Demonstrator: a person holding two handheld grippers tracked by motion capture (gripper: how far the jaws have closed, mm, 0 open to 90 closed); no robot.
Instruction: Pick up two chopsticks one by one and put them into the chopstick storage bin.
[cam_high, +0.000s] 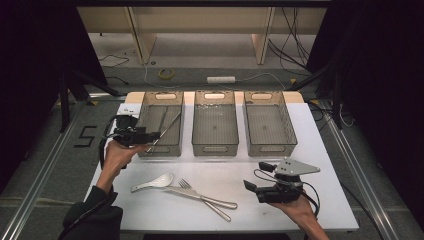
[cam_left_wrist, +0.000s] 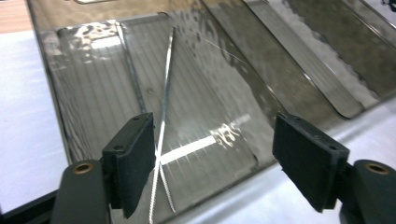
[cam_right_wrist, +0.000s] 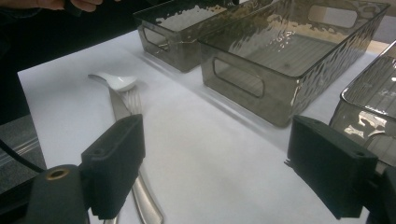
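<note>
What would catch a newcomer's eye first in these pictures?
Three smoky see-through bins stand in a row at the back of the white table; the left bin holds a pair of thin metal chopsticks. In front lie a white spoon, a fork and a knife. The left gripper hovers open at the left bin's edge.

Thin metal chopsticks (cam_left_wrist: 163, 116), crossed, inside the left bin (cam_high: 161, 149).
</note>
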